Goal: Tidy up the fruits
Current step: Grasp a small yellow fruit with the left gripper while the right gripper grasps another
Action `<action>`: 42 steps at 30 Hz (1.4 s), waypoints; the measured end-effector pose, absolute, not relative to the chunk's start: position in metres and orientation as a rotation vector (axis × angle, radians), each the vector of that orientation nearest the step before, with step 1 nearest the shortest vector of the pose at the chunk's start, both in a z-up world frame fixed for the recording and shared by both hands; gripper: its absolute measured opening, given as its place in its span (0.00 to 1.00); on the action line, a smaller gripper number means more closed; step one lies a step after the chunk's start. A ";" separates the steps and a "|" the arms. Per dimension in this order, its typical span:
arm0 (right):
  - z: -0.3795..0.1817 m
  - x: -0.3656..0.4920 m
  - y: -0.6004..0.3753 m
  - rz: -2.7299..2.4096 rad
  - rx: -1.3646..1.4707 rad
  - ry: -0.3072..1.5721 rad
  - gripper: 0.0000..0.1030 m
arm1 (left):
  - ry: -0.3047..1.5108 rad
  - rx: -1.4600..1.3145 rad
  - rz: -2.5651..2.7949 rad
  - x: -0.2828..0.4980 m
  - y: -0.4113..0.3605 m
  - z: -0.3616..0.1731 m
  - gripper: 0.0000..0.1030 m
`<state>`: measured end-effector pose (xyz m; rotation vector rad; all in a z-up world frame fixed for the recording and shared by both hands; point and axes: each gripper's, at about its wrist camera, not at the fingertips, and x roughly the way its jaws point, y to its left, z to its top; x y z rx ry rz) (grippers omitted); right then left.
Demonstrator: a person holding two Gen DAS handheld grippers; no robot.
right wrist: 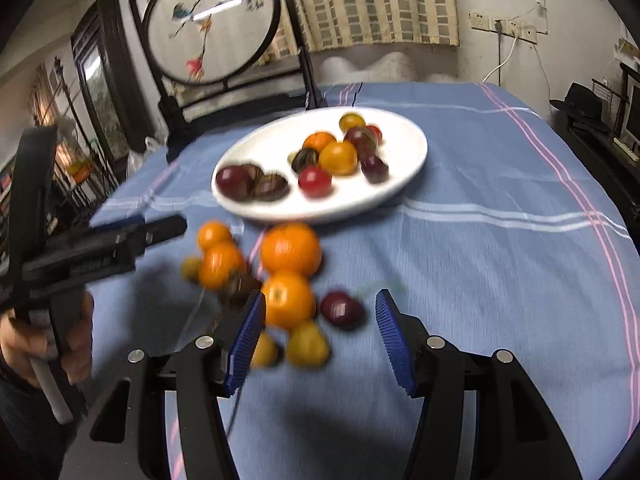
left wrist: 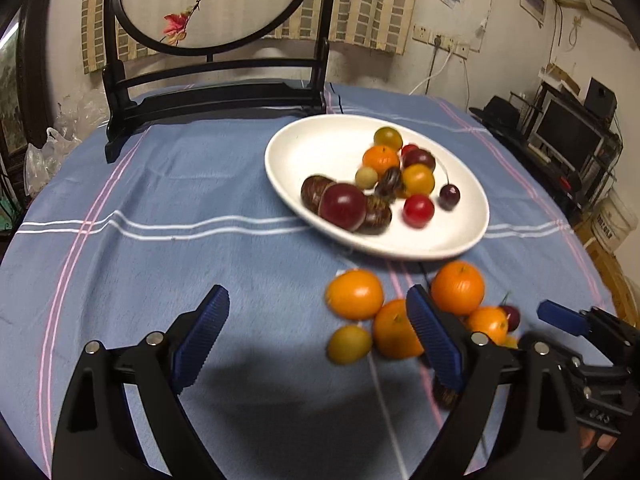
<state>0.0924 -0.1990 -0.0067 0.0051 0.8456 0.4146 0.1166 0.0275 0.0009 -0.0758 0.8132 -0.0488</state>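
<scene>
Lived-in home: clothed table [left wrist: 160,208], embroidered screen [left wrist: 212,0].

Tablecloth [left wrist: 168,184] is blue with white and pink stripe bands crossing it; plate [left wrist: 304,148] beyond the fingers is plain white, holding mixed fruit: orange, yellow, olive-green, bright red, dark maroon, plus brown striped pieces. Loose pile on the cloth: oranges [right wrist: 290,249] solid orange just ahead of the right gripper [right wrist: 320,336] fingers, a dark red cherry [right wrist: 341,309] between them, small yellow fruit [right wrist: 307,345] nearest (blurred, so shade is approximate). Both grippers are black with ribbed blue pads [left wrist: 202,336]; left gripper [left wrist: 316,340] pads match.
</scene>
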 end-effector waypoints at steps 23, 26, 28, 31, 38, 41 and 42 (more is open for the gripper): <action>-0.025 0.100 -0.183 0.454 -0.075 0.936 0.26 | 0.960 0.048 -0.098 0.116 0.017 -0.030 0.85; -0.024 0.098 -0.181 0.459 -0.083 0.927 0.26 | 0.974 0.050 -0.114 0.120 0.014 -0.038 0.75; -0.022 0.096 -0.180 0.460 -0.092 0.918 0.26 | 0.967 0.057 -0.112 0.124 0.011 -0.040 0.70; -0.021 0.095 -0.180 0.466 -0.090 0.912 0.26 | 0.935 0.069 -0.124 0.128 0.005 -0.041 0.52; -0.006 0.095 -0.195 0.495 0.026 0.877 0.26 | 0.930 0.014 -0.178 0.121 0.009 -0.024 0.25; 0.015 0.095 -0.203 0.529 0.107 0.818 0.26 | 0.863 -0.033 -0.201 0.116 0.013 0.004 0.25; 0.022 0.096 -0.204 0.528 0.120 0.802 0.26 | 0.846 -0.042 -0.206 0.117 0.012 0.013 0.25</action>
